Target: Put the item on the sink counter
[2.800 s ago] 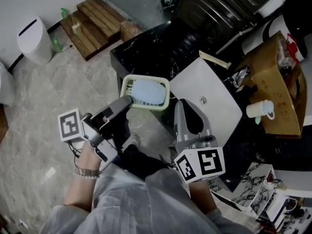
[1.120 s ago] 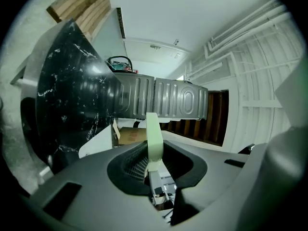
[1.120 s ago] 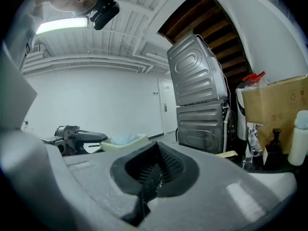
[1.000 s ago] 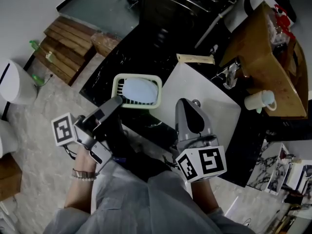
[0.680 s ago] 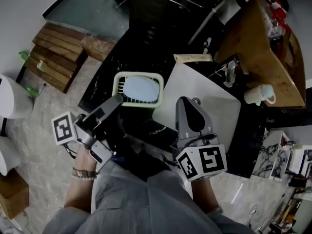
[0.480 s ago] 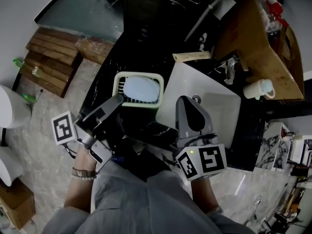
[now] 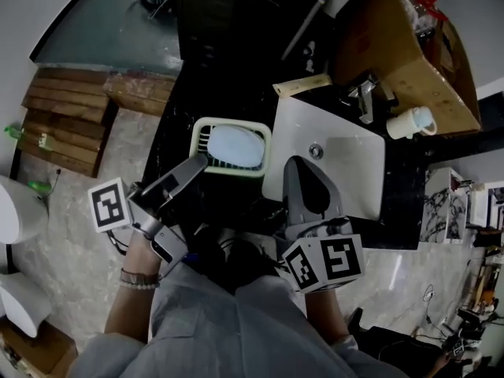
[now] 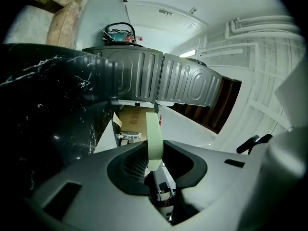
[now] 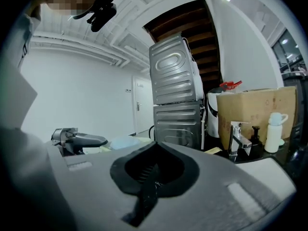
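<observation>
A pale green slotted tray (image 7: 203,132) carries a light blue oval block (image 7: 235,146). In the head view it hangs over the black marble counter (image 7: 206,73), just left of the white sink (image 7: 350,172); whether it rests there I cannot tell. My left gripper (image 7: 197,164) is shut on the tray's near rim. That rim shows as a green strip (image 8: 154,134) clamped between the jaws of the left gripper (image 8: 153,150). My right gripper (image 7: 303,172) is shut and empty over the sink's front edge, its jaws pressed together in the right gripper view (image 9: 153,170).
A faucet (image 7: 361,97), a white cup (image 7: 409,122) and a cardboard box (image 7: 402,46) stand behind the sink. A flat wooden stick (image 7: 302,85) lies at the sink's back left corner. A metal appliance (image 7: 236,6) stands beyond the counter. A wooden pallet (image 7: 63,124) lies on the floor.
The counter and sink have swung round and come nearer. The tray, earlier at the counter's edge above the floor, is now over the black counter. Both grippers keep their hold and stance.
</observation>
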### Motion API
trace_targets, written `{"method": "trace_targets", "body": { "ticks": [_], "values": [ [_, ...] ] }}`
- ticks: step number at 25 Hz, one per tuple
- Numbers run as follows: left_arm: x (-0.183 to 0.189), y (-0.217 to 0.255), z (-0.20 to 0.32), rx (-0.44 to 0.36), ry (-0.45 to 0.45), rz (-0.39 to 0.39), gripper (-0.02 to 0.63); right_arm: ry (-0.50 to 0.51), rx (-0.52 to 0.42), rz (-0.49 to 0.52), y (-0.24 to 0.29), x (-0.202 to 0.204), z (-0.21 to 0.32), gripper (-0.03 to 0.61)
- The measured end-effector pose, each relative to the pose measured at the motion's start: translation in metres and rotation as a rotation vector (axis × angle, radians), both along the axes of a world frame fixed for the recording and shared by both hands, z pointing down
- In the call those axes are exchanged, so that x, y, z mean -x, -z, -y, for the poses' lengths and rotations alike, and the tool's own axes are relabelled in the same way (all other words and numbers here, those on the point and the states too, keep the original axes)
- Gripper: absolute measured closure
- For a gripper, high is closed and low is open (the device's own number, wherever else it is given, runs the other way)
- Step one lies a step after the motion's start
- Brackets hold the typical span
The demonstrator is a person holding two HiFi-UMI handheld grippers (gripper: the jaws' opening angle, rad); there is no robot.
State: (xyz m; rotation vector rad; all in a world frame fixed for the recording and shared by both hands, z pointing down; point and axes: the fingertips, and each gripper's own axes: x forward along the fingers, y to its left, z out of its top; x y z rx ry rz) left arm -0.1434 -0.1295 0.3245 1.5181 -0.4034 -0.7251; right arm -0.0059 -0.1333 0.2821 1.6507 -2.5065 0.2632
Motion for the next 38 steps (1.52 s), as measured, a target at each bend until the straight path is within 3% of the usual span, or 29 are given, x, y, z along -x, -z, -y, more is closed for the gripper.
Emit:
{"method": "trace_targets", "body": {
  "ticks": [10, 19, 26, 33, 35, 38],
  "values": [
    [-0.009, -0.01, 0.011, 0.016, -0.091, -0.004, 0.525, -0.113, 0.004, 0.001, -0.002, -0.012, -0.012, 0.581],
    [-0.026, -0.008, 0.029, 0.001, -0.092, 0.01, 0.525, -0.132, -0.002, -0.007, -0.002, -0.036, -0.008, 0.581],
    [-0.041, -0.006, 0.035, 0.008, -0.078, 0.016, 0.525, -0.069, -0.006, -0.032, -0.001, -0.042, 0.003, 0.581],
    [-0.05, -0.007, 0.036, 0.009, -0.074, 0.02, 0.525, 0.058, -0.058, -0.071, -0.003, -0.025, 0.005, 0.577],
    [-0.052, -0.009, 0.036, 0.011, -0.073, 0.022, 0.526, 0.094, -0.048, -0.08, -0.008, -0.02, 0.004, 0.494],
    [-0.055, -0.011, 0.036, 0.015, -0.071, 0.026, 0.525, 0.13, -0.023, -0.088, -0.018, -0.016, 0.004, 0.475]
  ]
}}
